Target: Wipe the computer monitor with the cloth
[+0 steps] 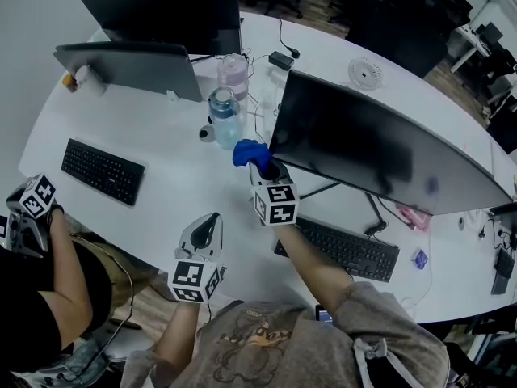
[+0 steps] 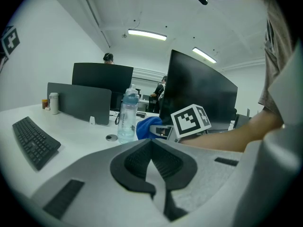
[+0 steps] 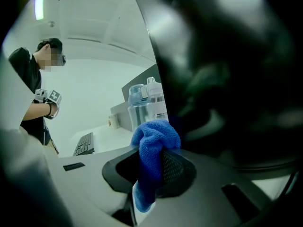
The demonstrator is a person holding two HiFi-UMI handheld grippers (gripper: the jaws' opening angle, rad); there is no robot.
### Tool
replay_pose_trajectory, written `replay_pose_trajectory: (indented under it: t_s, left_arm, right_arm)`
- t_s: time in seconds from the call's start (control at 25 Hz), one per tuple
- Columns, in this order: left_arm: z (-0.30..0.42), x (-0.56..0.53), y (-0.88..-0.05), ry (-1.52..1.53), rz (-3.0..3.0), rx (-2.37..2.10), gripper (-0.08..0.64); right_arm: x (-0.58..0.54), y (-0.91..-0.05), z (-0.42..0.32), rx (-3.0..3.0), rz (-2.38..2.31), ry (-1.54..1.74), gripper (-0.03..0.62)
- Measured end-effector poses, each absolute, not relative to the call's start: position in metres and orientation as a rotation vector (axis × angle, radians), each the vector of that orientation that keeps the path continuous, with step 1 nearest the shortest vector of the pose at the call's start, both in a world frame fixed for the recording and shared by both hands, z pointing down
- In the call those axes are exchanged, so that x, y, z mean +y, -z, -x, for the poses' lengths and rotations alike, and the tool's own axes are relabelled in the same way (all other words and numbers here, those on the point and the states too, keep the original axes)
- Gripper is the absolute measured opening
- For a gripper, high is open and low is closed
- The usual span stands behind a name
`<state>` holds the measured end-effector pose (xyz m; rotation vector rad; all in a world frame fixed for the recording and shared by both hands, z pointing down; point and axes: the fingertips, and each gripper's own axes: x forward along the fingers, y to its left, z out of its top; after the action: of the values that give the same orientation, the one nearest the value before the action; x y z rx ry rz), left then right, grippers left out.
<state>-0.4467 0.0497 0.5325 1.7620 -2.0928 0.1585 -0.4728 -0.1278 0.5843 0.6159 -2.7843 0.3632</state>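
The right gripper (image 1: pixel 265 170) is clamped on a bunched blue microfibre cloth (image 3: pixel 154 141), which is pinched between its dark pads and bulges out above the jaw tips, with a tail hanging down below them. In the head view the cloth sits just beside the lower left edge of the wide, curved black computer monitor (image 1: pixel 380 148) that stands on the white rounded table (image 1: pixel 174 196); whether the cloth touches the screen cannot be told. The right gripper view shows the dark screen close up, filling the right side of the picture. The left gripper (image 2: pixel 152 161) has its jaws drawn together with nothing between them, and it hangs at the near edge of the table, well apart from the monitor and lower than the right gripper. Near the cloth, to its left, stands a translucent pale blue water bottle (image 1: pixel 224 120), with a pink-tinted bottle (image 1: pixel 233 75) behind it. A black keyboard (image 1: pixel 339 249) lies in front of the monitor, and a second black keyboard (image 1: pixel 102 170) lies on the left part of the table. At the left edge another person's arm (image 1: pixel 69 273) reaches toward the table.
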Motion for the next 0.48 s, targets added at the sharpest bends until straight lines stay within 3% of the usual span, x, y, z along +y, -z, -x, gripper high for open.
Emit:
replay_pose_trajectory:
  t_s: [0.48]
  left_arm:
    - [0.441,0.045,-0.520,-0.142,-1.805,-2.103,0.005]
  right_arm:
    - [-0.130,-0.542,0.465,-2.847,-0.669,-0.325,0.063]
